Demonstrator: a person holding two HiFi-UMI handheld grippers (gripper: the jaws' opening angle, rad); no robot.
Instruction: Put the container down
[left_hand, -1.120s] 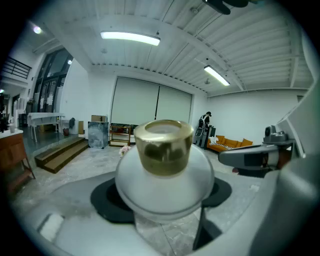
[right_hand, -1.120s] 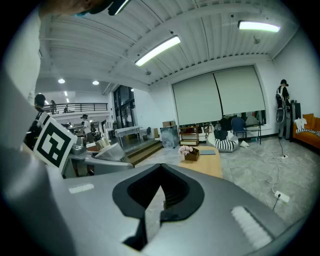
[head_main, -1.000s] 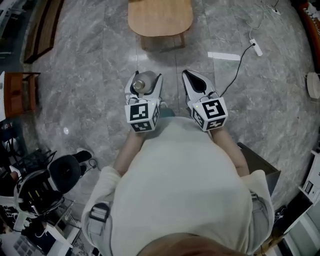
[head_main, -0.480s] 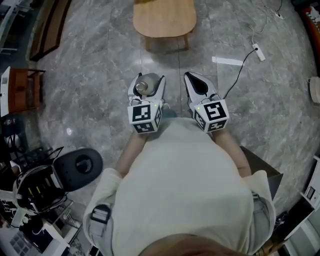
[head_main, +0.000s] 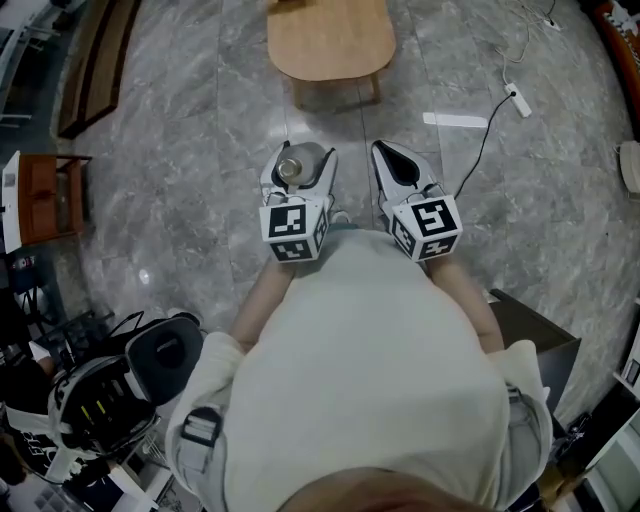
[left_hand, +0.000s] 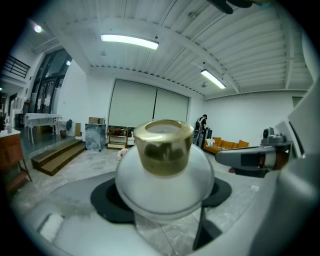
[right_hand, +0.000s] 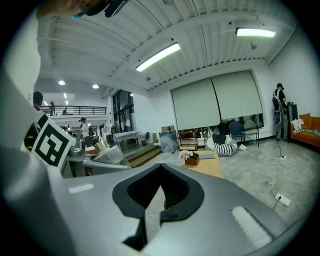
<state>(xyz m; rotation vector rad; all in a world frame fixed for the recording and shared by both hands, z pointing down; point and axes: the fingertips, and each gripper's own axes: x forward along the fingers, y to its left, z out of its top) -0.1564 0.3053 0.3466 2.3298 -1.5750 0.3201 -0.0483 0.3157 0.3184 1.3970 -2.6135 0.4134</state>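
Clearly the task is not yet done. The container (left_hand: 165, 172) is in the air, held by the left gripper (head_main: 300, 153) just in front of the person (head_main: 360, 380), above the grey stone floor (head_main: 180, 150). It rests on no surface. This gripper's jaws stand wide apart, yet they are not free: they close on the round body of the container from both sides. The right gripper (head_main: 381, 150) is just beside it on the right, with its jaws together and nothing between them.

What is left, as I judge it, is nearly everything: to bring the container over a place where it can stand, to lower it until its bottom rests there, and then to open the left gripper and draw it away. The only surface I can see for this is the low wooden desk (head_main: 330, 35) on the far side, well apart from both grippers. The floor below is the other possibility. I cannot tell which one is meant.

The container has a white, smooth, rounded body, wide like a bulb, with a matt look. On it sits a short gold-coloured cap (left_hand: 163, 147), shiny on the side and paler on its flat top. In the left gripper view the cap points upward. What is inside, I cannot see.
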